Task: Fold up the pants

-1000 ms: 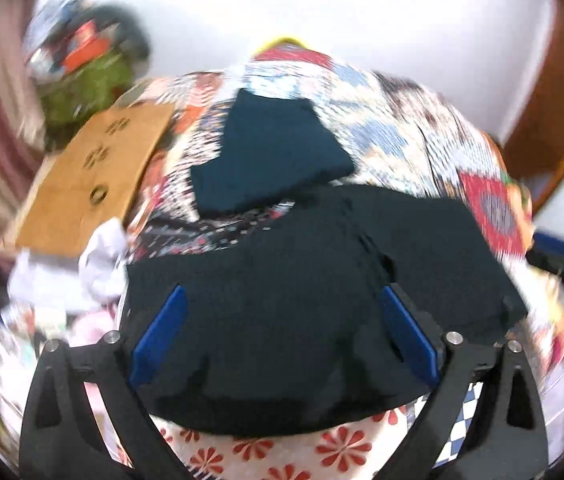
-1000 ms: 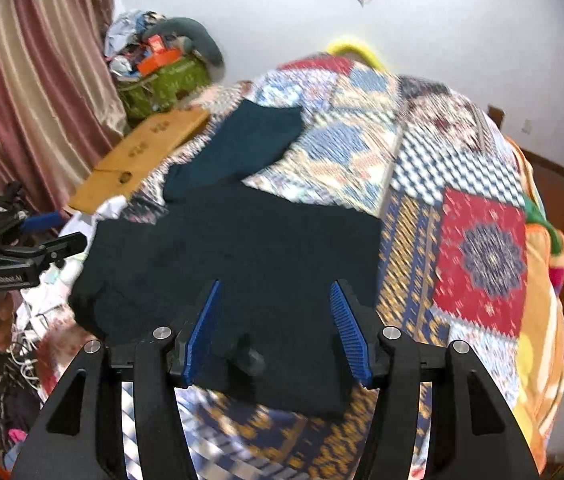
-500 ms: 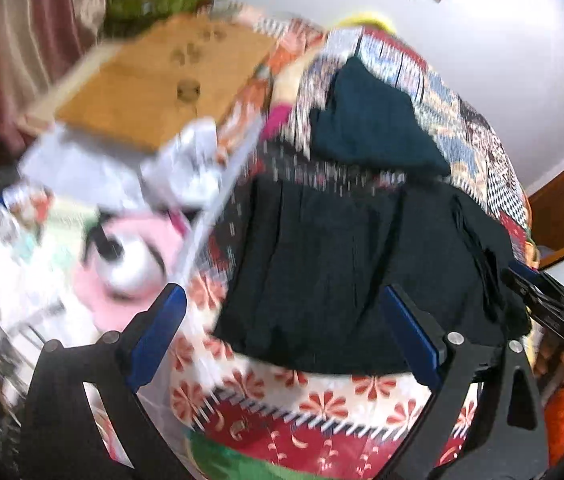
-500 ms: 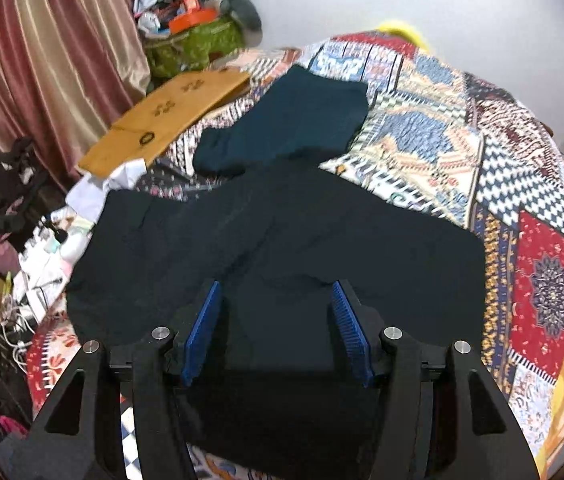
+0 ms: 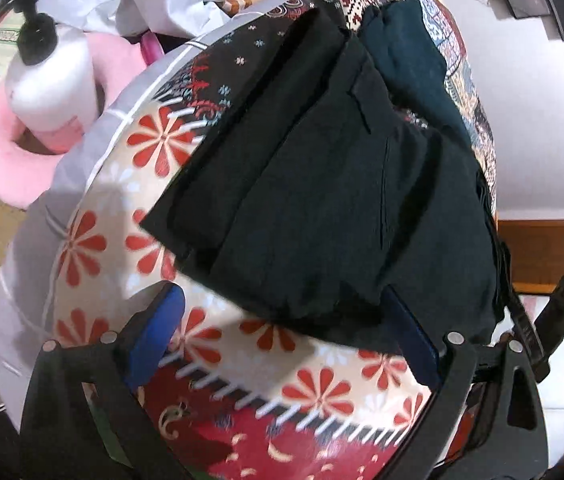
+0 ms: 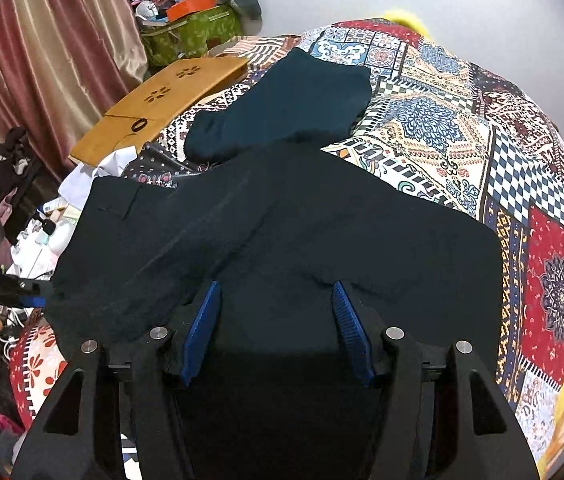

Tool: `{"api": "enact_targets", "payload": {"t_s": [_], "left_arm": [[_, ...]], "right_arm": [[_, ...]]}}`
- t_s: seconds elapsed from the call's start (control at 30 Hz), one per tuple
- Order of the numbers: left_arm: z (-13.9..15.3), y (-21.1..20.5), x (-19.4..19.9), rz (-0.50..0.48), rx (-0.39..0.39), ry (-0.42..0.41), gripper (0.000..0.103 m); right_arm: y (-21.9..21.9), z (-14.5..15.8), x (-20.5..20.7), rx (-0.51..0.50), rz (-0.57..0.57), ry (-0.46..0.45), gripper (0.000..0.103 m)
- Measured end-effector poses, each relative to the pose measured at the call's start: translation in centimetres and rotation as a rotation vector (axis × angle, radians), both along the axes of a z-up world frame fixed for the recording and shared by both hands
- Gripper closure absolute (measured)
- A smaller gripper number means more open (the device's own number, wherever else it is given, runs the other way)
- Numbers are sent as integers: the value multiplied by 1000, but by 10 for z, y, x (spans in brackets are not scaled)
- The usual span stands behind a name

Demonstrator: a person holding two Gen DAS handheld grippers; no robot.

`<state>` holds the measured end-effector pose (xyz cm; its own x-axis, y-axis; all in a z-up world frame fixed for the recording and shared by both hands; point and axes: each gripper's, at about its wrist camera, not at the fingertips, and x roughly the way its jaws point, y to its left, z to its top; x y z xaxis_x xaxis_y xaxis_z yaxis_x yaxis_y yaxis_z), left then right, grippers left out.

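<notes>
Black pants lie spread across the patterned bedspread, the waistband with a pocket at the left. In the left wrist view the pants lie on the bed corner. My left gripper is open and empty, low at the bed's edge, with the pants' near edge between its blue pads. My right gripper is open just above the pants' near part, with cloth between its blue fingers. It holds nothing.
A folded dark teal garment lies beyond the pants. A wooden lap desk lies at the bed's left edge. A white pump bottle and pink cushion are beside the bed. Clutter and curtains stand left.
My left gripper swung left and down off the pants to the bed's corner edge. My right gripper moved forward and lower over the pants. Both stayed open.
</notes>
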<state>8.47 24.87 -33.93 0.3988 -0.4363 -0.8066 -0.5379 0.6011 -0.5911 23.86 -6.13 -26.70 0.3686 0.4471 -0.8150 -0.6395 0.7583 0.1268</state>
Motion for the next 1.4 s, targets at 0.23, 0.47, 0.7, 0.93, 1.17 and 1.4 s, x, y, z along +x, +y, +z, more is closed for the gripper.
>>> {"api": "enact_targets", "payload": {"t_s": [0.23,0.47,0.7,0.93,1.17,1.4], "left_arm": [[-1,-6,29,13,41,-4,14],[13,-2,45,-36,276,-8,68],[79,-26,64,-112,529,-160,77],[173,-74,85,-209,692,-380,79],[262,-157,100,-320,726,-674,98],[292,-238,122,-478,735,-771,102]], "right_arm": [[-1,-1,1,12,0,4,48],[-2,-1,2,22,-11,6,48],[-8,2,1,18,-25,4,48],[-44,19,2,72,-100,-29,48],[-82,13,1,80,-164,-3,48],[-102,-13,-9,99,-189,34,48]]}}
